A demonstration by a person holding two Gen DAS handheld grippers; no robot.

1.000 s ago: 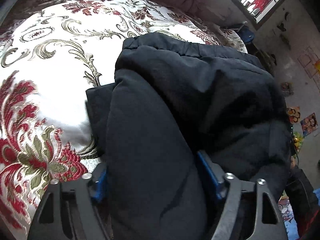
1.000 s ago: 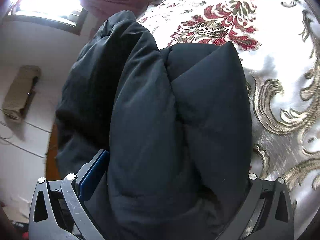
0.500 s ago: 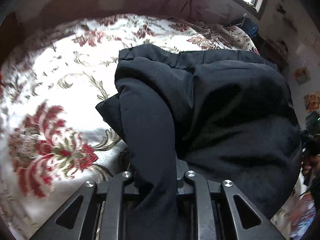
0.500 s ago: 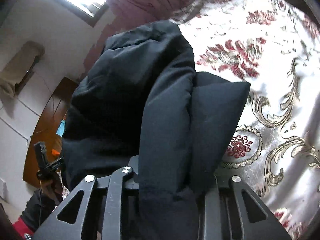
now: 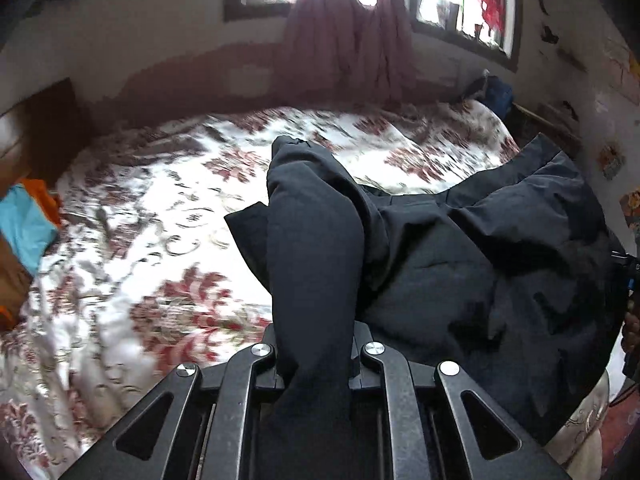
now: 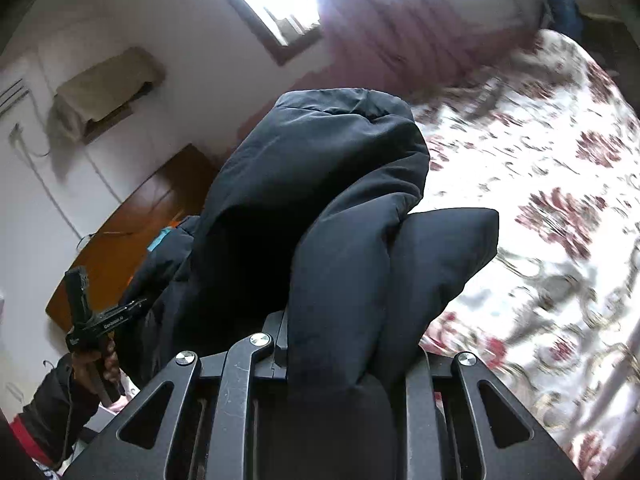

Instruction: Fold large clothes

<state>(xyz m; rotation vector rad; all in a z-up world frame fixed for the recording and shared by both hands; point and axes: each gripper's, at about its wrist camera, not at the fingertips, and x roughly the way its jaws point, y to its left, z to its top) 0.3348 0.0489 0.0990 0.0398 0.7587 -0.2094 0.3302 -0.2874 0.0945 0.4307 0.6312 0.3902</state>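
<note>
A big black padded jacket [image 5: 460, 272] hangs lifted above the flowered bedspread [image 5: 160, 216]. My left gripper [image 5: 316, 340] has a thick fold of it between its jaws, which are still closing on the cloth. In the right wrist view the jacket [image 6: 320, 184] bulges up over my right gripper [image 6: 348, 344], which is shut on another bunched fold. At the left of that view the left gripper [image 6: 86, 312] shows in a hand. The fingertips of both grippers are hidden by fabric.
The bed with its red and gold bedspread [image 6: 560, 160] fills the space below. A maroon curtain [image 5: 348, 40] hangs at the window behind it. A wooden board [image 6: 132, 232] stands on one side, with orange and blue cloth [image 5: 24, 220] near it.
Both grippers went from wide open around the jacket to shut on folds of it, then rose and tilted up, lifting the jacket off the bed.
</note>
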